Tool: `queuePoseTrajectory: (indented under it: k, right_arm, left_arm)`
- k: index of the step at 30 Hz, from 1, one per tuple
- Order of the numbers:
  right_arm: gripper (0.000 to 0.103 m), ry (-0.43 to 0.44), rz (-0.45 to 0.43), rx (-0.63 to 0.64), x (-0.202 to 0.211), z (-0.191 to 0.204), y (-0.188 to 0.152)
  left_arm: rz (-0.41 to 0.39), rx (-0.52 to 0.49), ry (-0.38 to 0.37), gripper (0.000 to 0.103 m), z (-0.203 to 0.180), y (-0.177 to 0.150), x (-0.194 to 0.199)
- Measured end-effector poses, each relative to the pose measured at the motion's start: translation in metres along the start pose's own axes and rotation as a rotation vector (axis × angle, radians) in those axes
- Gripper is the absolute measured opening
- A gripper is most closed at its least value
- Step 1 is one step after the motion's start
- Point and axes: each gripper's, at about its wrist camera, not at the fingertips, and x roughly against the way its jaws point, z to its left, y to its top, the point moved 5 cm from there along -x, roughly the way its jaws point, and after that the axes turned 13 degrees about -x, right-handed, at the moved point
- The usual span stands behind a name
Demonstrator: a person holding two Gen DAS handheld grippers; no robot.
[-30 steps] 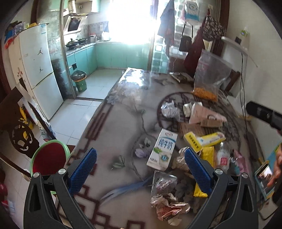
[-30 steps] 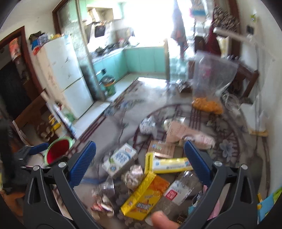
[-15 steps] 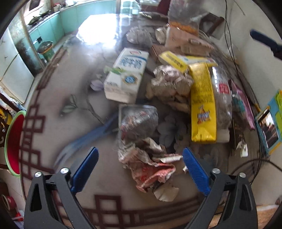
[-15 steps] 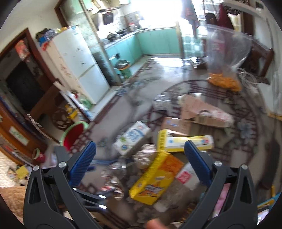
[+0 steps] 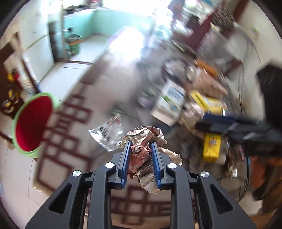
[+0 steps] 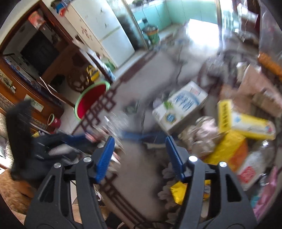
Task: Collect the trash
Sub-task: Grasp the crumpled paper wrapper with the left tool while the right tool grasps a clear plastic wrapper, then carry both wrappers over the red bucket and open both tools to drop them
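Note:
My left gripper (image 5: 140, 143) is shut on a wad of crumpled paper and wrappers (image 5: 144, 135), with a clear plastic wrapper (image 5: 107, 133) sticking out to its left, held above the patterned table (image 5: 74, 123). A red bin with a green rim (image 5: 32, 123) stands on the floor to the left; it also shows in the right wrist view (image 6: 91, 100). My right gripper (image 6: 140, 141) is open and empty over the table's near edge. A milk carton (image 6: 179, 107), yellow boxes (image 6: 245, 121) and a yellow packet (image 6: 227, 149) lie to its right. The views are blurred.
A fridge (image 6: 105, 28) and teal kitchen cabinets (image 6: 158, 14) stand beyond the table. A green floor bin (image 6: 152, 34) sits by the kitchen door. A plastic bottle (image 6: 252, 163) and more wrappers lie at the table's right. A wooden cabinet (image 6: 35, 70) is at the left.
My left gripper has shut on the crumpled paper wad and lifted it, swinging left toward the red bin. My right gripper has dropped lower toward the table's near edge, still open.

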Motion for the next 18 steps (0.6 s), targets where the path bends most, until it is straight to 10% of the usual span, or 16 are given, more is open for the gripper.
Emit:
queuePoseTrajectory:
  k: [9,18]
  right_arm:
    - [0.058,0.001,0.01,0.03,-0.023,0.021,0.008]
    - [0.058,0.056,0.069,0.131,-0.08,0.09,0.004]
  left_arm:
    - [-0.072,0.091,0.0,0.021,0.044,-0.003,0.03]
    - [-0.194,0.237,0.161,0.021,0.098,-0.006,0.078]
